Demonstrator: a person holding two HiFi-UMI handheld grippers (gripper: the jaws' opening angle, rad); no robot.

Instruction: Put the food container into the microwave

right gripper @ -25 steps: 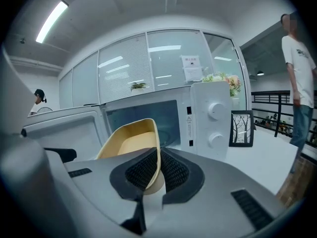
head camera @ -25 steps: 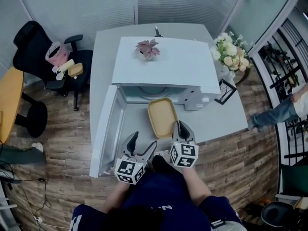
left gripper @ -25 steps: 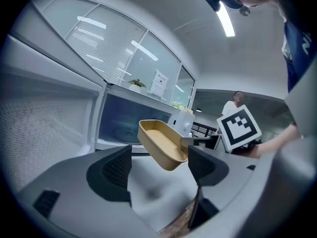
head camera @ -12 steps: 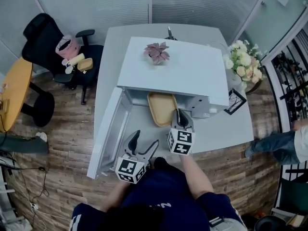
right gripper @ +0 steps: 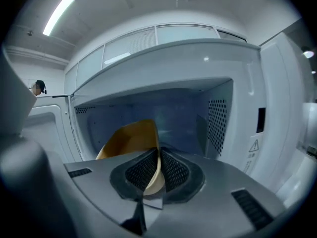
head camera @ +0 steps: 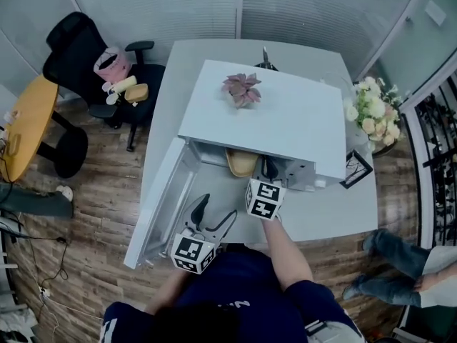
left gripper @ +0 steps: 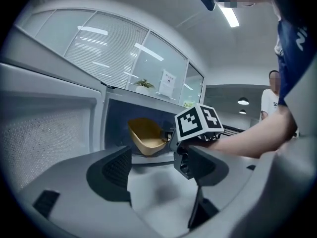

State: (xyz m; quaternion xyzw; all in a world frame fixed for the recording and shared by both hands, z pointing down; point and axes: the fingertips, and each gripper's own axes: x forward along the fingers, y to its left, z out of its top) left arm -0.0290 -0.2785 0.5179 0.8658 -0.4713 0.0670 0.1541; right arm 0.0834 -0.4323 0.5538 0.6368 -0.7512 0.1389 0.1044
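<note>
Nearest the person, the left tool [head camera: 216, 207] hangs over the counter [head camera: 335, 209] with its jaws apart and empty, beside the open door [head camera: 163, 195]. Ahead of it, the right tool [head camera: 269, 168] is clamped on the rim of the yellow food container [head camera: 241, 161], held tilted and partway inside the mouth of the microwave [head camera: 271, 116]. Left to do, I judge: carry it fully in, set it down, release and withdraw.
</note>
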